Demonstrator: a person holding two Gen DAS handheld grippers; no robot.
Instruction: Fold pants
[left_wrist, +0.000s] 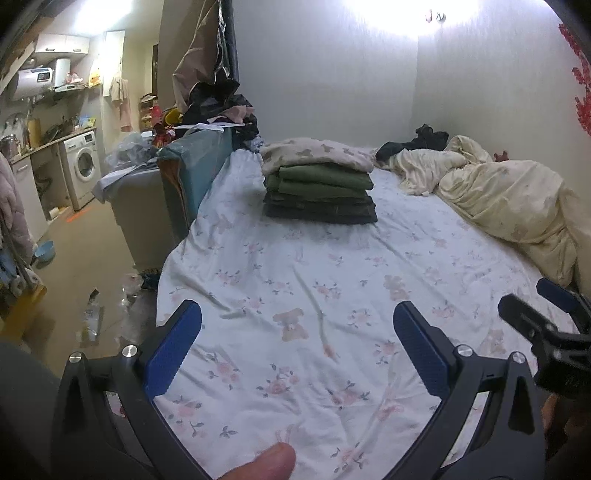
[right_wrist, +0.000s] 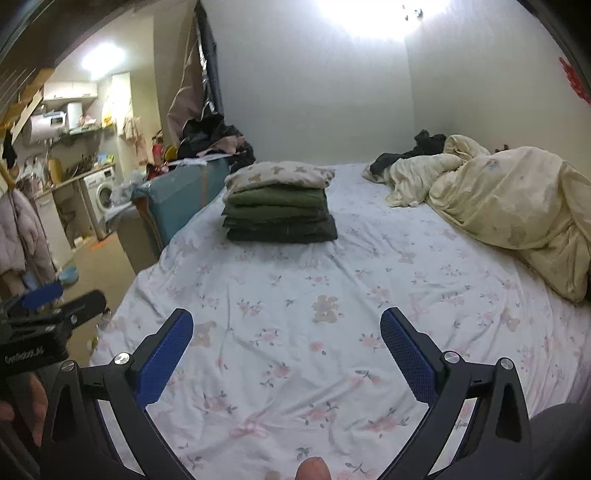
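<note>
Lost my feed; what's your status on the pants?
Left gripper open, empty. Right gripper open, empty. Folded stack on bedsheet. Nothing blocking.

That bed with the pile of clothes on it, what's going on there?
A person is folding pants, holding a hand-held gripper in each hand. Right now the left hand-held gripper and the right hand-held gripper are both open and empty, above the flowered bed sheet. A neat stack of folded clothes sits further up the bed, beside a crumpled cream blanket.
</note>
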